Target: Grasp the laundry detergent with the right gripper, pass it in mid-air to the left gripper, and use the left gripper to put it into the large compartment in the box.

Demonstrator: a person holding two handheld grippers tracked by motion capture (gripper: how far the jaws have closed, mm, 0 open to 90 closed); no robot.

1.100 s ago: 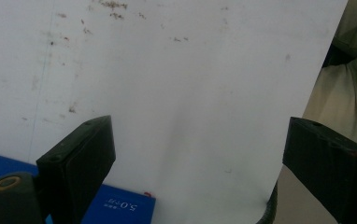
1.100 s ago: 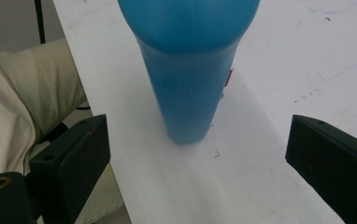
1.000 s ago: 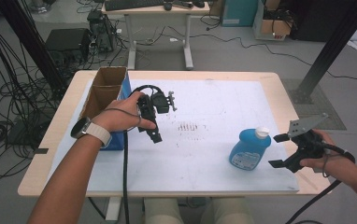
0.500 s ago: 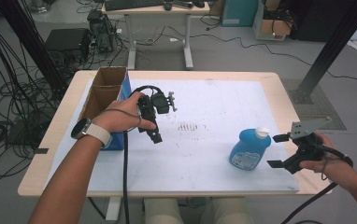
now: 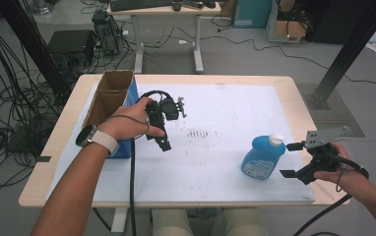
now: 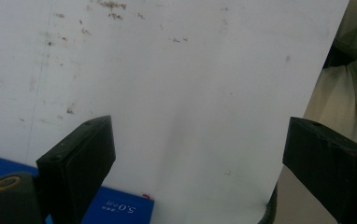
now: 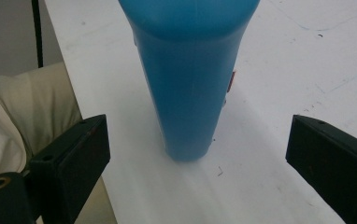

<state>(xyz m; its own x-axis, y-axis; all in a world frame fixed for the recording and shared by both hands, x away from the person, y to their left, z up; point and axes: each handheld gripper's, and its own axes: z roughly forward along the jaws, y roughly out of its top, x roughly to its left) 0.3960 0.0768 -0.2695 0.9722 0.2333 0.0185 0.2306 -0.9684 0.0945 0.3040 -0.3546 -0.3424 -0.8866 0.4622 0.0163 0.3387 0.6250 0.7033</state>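
A blue bottle (image 5: pixel 262 155) with a white cap stands on the white mat near the table's front right. My right gripper (image 5: pixel 289 160) is just right of it, open, one jaw on each side of the bottle's line and apart from it. In the right gripper view the bottle (image 7: pixel 190 70) rises upright between and beyond the wide-open jaws of the right gripper (image 7: pixel 197 154). My left gripper (image 5: pixel 159 140) is held over the mat's left part beside a box, pointing back toward the person. In its own view the left gripper (image 6: pixel 197 154) is open over bare mat.
A cardboard box (image 5: pixel 109 98) with a blue side stands open-topped at the table's left; its blue face (image 6: pixel 116 207) shows low in the left gripper view. The white mat (image 5: pixel 225 113) covers most of the table. The person's light trousers (image 7: pixel 22 121) lie past the front edge.
My right gripper has shifted slightly left, toward the bottle. The left hand and its gripper have stayed put.
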